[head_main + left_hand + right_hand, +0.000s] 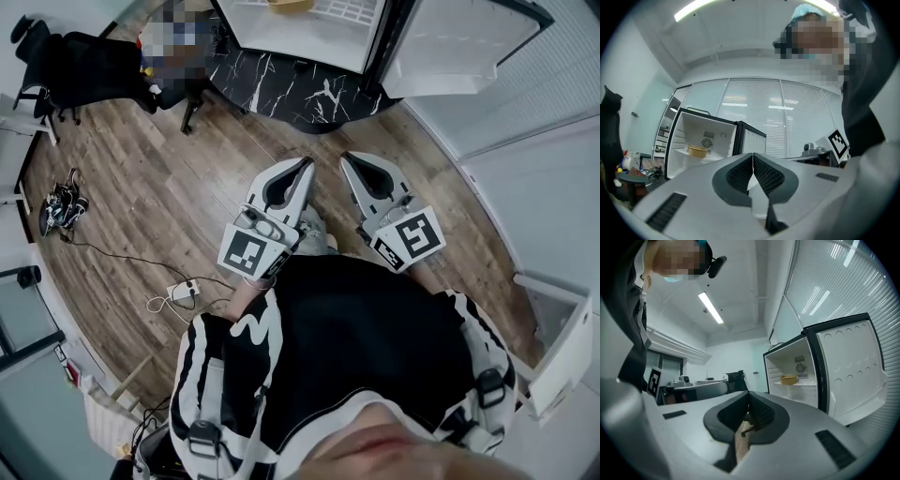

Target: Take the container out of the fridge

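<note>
**Desk:** What fills the frame?

**Operator:** In my head view, a wood-plank floor [159, 169] in a pale room, with a black marbled slab [281, 89] at the top edge and a dark office chair [84, 61] at upper left. Only that view shows the floor. Both claw views tilt up to ceiling lights and slatted blinds.

**Desk:** And the fridge?

**Operator:** The small fridge [708, 136] stands by the slab, its door [853, 366] swung wide. The head view catches it only from above. The claw views look straight in at its white shelves.

**Desk:** Your claws?

**Operator:** I hold both low in front of my chest, side by side, tips aimed at the fridge and well apart from it. The left claw [753, 157] is closed with nothing between its pads. The right claw [748, 397] is also closed and empty.

**Desk:** The container?

**Operator:** The yellow container [788, 379] sits on a shelf inside the fridge, below the round vent. A power strip [183, 292] and loose cables [61, 202] lie on the floor at left, seen only from the head view.
</note>
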`<state>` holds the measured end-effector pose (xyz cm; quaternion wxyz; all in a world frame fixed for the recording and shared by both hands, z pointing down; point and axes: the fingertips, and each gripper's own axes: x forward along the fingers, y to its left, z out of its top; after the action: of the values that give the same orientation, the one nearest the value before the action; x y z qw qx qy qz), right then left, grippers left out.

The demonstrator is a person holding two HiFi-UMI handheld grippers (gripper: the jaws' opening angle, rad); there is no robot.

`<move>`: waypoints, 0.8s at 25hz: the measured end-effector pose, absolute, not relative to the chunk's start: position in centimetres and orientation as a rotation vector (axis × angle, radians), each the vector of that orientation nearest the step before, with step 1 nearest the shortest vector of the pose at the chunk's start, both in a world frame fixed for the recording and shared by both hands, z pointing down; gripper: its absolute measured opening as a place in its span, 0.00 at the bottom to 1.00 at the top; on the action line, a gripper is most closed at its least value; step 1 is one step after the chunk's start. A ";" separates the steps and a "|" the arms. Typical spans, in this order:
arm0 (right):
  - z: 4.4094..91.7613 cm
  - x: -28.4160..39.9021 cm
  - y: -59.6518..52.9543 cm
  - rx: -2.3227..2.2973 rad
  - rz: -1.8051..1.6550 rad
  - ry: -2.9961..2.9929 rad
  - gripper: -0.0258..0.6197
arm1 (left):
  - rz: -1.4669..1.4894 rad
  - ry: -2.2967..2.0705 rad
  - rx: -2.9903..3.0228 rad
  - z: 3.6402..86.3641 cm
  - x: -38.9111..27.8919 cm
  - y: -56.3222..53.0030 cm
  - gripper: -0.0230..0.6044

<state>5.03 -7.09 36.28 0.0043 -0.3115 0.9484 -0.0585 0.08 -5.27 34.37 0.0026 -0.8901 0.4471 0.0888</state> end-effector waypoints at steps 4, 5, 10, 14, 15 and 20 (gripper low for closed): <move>36.0 4.5 -8.8 -0.994 -0.174 2.961 0.06 | 0.296 1.398 -2.790 34.0 -0.7 -7.1 0.05; 36.0 4.3 -9.3 -0.999 -0.172 2.959 0.06 | 0.297 1.396 -2.790 34.0 -0.9 -7.6 0.05; 36.3 3.3 -11.9 -1.017 -0.173 2.959 0.06 | 0.289 1.387 -2.797 34.4 -2.0 -10.4 0.05; 36.2 2.6 -14.2 -1.035 -0.176 2.953 0.06 | 0.301 1.369 -2.805 34.1 -2.5 -12.6 0.05; 36.2 2.5 -14.7 -1.039 -0.178 2.953 0.06 | 0.316 1.359 -2.808 33.9 -2.5 -13.1 0.05; 36.4 1.9 -17.3 -1.057 -0.186 2.949 0.06 | 0.345 1.322 -2.816 33.4 -2.9 -15.5 0.05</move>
<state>1.93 -17.34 36.45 0.0015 -0.3368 0.9397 -0.0594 -2.91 -15.48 33.42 0.0058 -0.8997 0.4224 0.1102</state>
